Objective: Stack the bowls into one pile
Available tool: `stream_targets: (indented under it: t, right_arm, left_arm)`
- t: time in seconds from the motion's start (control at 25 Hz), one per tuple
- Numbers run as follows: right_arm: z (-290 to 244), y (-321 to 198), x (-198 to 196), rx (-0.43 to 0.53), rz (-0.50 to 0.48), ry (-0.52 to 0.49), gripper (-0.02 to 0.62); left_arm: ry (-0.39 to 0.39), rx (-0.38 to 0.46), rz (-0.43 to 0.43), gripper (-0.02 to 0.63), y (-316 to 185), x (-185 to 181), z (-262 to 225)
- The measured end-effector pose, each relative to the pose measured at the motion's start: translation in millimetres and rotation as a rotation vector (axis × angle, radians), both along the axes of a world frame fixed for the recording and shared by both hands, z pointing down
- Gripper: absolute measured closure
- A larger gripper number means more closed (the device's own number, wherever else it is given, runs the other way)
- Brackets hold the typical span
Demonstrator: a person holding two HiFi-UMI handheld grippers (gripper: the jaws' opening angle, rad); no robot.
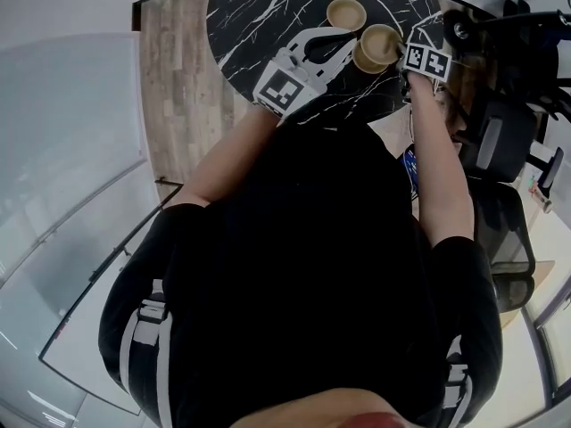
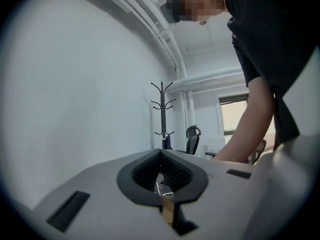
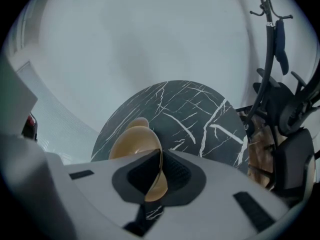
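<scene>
We judge the main risk to be the held bowl (image 3: pixel 132 146) slipping or swinging. The right gripper (image 3: pixel 159 159) pinches only its thin rim, so the bowl hangs tilted. It could twist out, or land skewed on the second bowl (image 1: pixel 362 61) just below it in the head view and push that one across the black marble table (image 1: pixel 268 7). A third bowl (image 1: pixel 346 13) sits apart near the top edge of that view. The right gripper's jaws are nearly together, clamped on the rim. The left gripper (image 2: pixel 161 156) has its jaws together on nothing we can name. A tan sliver shows low in its gap, and we cannot tell what it is.
</scene>
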State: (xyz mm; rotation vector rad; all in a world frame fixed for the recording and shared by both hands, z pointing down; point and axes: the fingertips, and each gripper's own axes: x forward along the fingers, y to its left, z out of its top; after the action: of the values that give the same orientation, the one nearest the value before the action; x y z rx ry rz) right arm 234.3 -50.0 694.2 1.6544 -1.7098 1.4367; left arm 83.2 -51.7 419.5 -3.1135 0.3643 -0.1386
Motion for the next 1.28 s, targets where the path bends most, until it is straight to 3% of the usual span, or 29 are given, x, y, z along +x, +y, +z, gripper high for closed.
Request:
stream_targets:
  t: [0.64,1.28]
  right_arm:
    - [36.5,24.2,-33.5,-0.072,-0.072,0.03,0.57]
    - [6.2,20.7,-26.7,-0.006,-0.088,0.101,0.502]
  left_arm:
    - [-0.025,-0.035,0.0,0.601,9.6,-15.3,7.1]
    - [-0.043,-0.037,-0.021,0.601,7.1,-16.8,9.0]
